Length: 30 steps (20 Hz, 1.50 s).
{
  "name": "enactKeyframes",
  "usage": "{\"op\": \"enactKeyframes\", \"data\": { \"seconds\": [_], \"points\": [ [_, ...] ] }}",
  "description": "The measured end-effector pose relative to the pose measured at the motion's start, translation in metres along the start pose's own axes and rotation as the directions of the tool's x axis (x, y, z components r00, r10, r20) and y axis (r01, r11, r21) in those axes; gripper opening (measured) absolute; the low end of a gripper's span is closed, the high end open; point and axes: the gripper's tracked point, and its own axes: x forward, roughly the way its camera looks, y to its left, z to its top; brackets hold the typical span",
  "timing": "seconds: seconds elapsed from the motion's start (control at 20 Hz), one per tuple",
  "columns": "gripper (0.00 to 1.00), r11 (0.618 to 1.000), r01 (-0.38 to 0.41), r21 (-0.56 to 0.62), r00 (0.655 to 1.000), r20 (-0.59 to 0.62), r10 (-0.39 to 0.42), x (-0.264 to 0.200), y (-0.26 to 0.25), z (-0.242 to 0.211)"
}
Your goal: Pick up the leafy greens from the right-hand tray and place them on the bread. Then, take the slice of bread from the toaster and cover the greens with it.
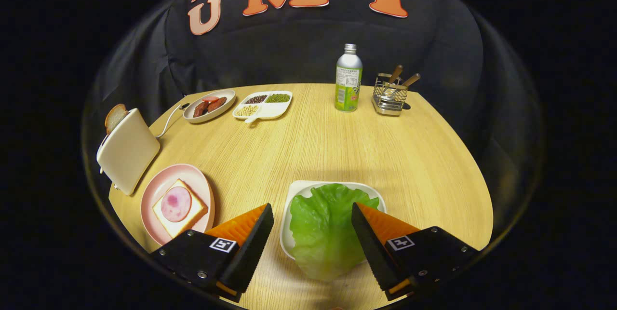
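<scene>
We start with the pale wooden table with a fine grain, which carries everything else. On it, nearest to us, we see the broad, crinkled green lettuce leaf lying on a white rounded tray, its lower end hanging over the tray's near rim onto the wood. The gripper stands over this leaf with its fingers spread wide, one on each side of it, and we see nothing clamped between them; whether the tips touch the leaf we cannot tell.

Left of the fingers we find a cream-coloured toaster with a browned slice of bread sticking up from its slot. Just beside the toaster sits a round pink plate bearing a square slice of bread topped with a round pink slice of ham.

Beyond the fingers, at the far side, we note a white divided dish holding beans and grains in separate compartments, and next to it a white oval plate with reddish-brown sausage pieces. Further right stand a silver and green bottle and a small metal wire rack with wooden-handled utensils.
</scene>
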Motion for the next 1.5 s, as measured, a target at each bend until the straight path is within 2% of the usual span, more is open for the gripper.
{"op": "enactKeyframes", "data": {
  "seconds": [0.4, 0.6, 0.7, 0.9, 0.95, 1.0, 1.05, 1.15, 1.25, 1.35, 1.5],
  "points": [
    [0.96, 0.999, 0.042, -0.012, 0.989, -0.141, -0.043, 0.025, -0.012, -0.026],
    [0.92, 0.999, 0.050, -0.006, 0.985, -0.167, -0.050, 0.031, -0.012, -0.031],
    [0.85, 0.999, 0.053, -0.005, 0.984, -0.172, -0.053, 0.032, -0.015, -0.033],
    [0.66, 0.996, 0.082, 0.022, 0.981, -0.179, -0.077, 0.035, -0.025, -0.031],
    [0.54, 0.996, 0.087, 0.029, 0.981, -0.177, -0.081, 0.035, -0.027, -0.032],
    [0.48, 0.995, 0.095, 0.029, 0.980, -0.178, -0.088, 0.035, -0.029, -0.033],
    [0.35, 0.995, 0.095, 0.038, 0.980, -0.177, -0.087, 0.035, -0.031, -0.033],
    [0.20, 0.994, 0.090, 0.065, 0.982, -0.175, -0.078, 0.034, -0.034, -0.033],
    [0.10, 0.992, 0.083, 0.097, 0.984, -0.166, -0.066, 0.035, -0.035, -0.032],
    [0.05, 0.987, 0.075, 0.140, 0.987, -0.150, -0.053, 0.035, -0.036, -0.029],
    [0.04, 0.978, 0.041, 0.207, 0.995, -0.099, -0.021, 0.026, -0.034, -0.017]
  ]
}}
